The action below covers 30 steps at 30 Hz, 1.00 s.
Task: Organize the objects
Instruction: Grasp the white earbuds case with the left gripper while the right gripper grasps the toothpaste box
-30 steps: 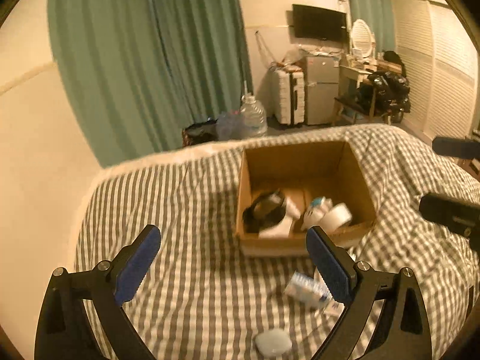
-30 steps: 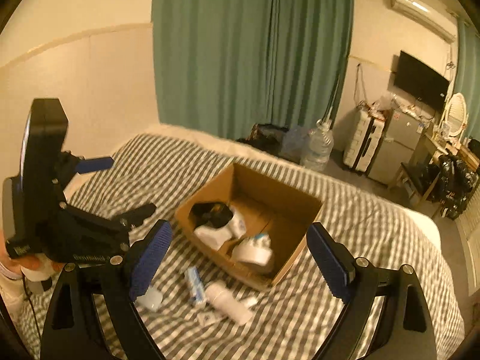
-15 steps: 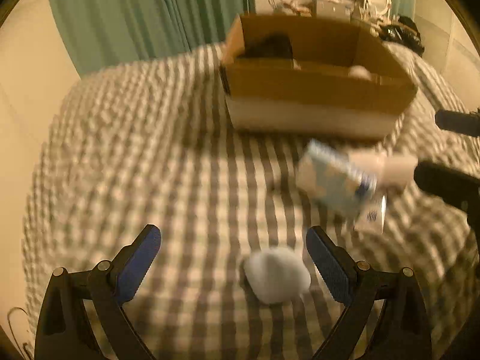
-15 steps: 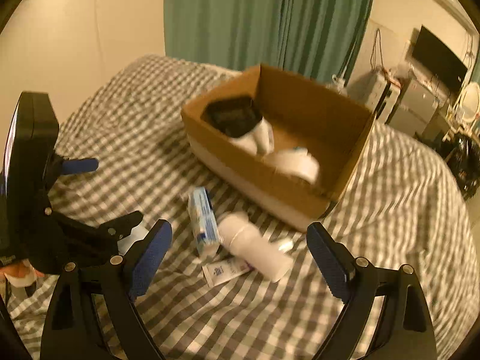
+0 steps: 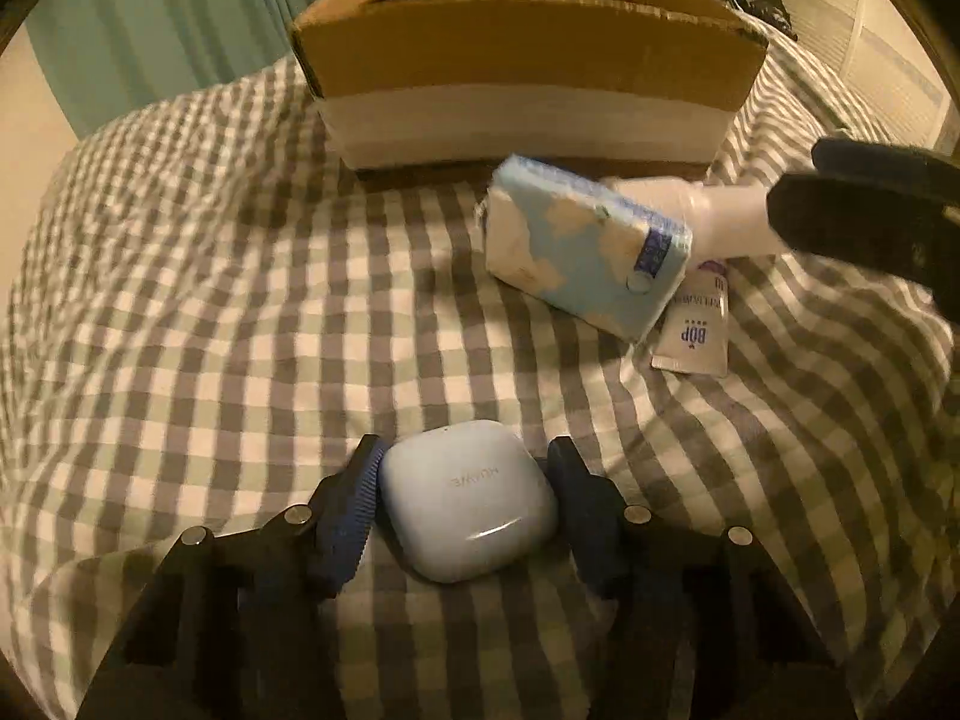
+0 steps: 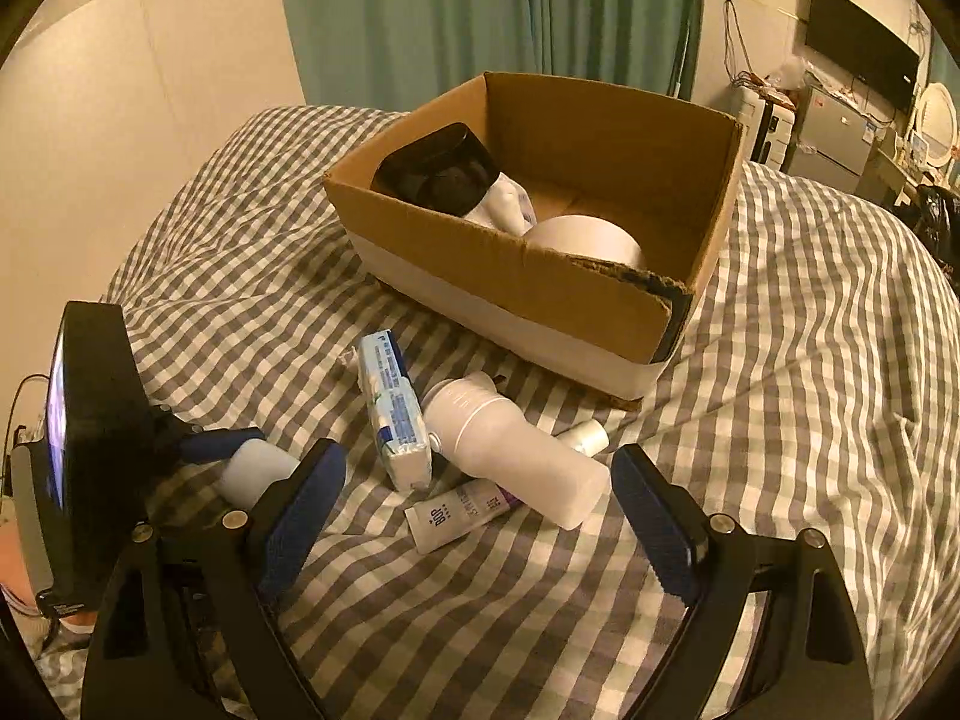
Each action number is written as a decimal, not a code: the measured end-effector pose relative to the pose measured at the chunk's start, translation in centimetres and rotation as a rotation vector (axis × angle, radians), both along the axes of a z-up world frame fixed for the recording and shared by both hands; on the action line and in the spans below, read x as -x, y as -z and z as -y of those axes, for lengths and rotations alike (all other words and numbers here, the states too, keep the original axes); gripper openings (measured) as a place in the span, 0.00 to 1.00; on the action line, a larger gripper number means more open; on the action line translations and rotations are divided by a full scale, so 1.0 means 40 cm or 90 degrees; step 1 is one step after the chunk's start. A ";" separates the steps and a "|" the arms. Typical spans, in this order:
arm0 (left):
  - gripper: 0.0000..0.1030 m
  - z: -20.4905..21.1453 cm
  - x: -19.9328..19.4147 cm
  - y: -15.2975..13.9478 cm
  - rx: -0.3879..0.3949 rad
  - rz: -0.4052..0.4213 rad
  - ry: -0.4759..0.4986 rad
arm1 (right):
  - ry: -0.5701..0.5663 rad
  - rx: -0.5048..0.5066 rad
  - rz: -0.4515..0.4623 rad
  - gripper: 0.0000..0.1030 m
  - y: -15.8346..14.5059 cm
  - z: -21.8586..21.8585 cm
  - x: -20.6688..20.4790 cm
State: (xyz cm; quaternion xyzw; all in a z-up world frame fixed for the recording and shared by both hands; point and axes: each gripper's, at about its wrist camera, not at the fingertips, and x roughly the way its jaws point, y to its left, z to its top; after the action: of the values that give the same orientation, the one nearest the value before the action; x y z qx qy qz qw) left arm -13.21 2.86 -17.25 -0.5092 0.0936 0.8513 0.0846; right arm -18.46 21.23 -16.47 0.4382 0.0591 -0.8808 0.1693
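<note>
Our left tool (image 5: pixel 462 498) has just been closing around the white earbud case (image 5: pixel 467 498) on the checked bed (image 5: pixel 210 312), its blue pads against the case's sides. At two o'clock from the case lie the blue tissue pack (image 5: pixel 585 249), small tube (image 5: pixel 696 324) and white bottle (image 6: pixel 510 450); the cardboard box (image 5: pixel 522 54) sits at twelve. Our right tool (image 6: pixel 480 516) hovers spread apart over the bottle, holding nothing.

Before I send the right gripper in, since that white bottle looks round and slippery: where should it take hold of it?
Grip the white bottle across its cylindrical body, below the ribbed cap, coming from above. It lies on its side on the checked bedspread, so its curved flanks face the pads. The right gripper is open; keep clear of the tissue pack touching it.
</note>
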 end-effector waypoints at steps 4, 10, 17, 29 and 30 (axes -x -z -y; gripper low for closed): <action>0.55 0.044 0.000 -0.075 -0.013 -0.042 -0.039 | -0.009 -0.002 0.005 0.80 0.004 0.015 -0.007; 0.55 0.114 0.009 -0.144 -0.036 -0.076 -0.072 | -0.049 -0.015 0.037 0.73 0.035 0.084 0.008; 0.55 0.164 0.035 -0.134 -0.062 -0.065 -0.095 | -0.073 -0.045 0.085 0.54 0.102 0.166 0.059; 0.55 0.166 0.033 -0.107 -0.065 -0.054 -0.091 | -0.061 -0.107 0.089 0.19 0.141 0.199 0.071; 0.55 0.162 0.033 -0.110 -0.065 -0.055 -0.086 | -0.061 -0.105 0.077 0.19 0.129 0.196 0.062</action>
State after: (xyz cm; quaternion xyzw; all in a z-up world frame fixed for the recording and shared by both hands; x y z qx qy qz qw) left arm -14.54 -3.61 -12.86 -0.4725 0.0189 0.8798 0.0486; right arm -20.94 13.40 -21.62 0.4999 0.1423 -0.8356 0.1779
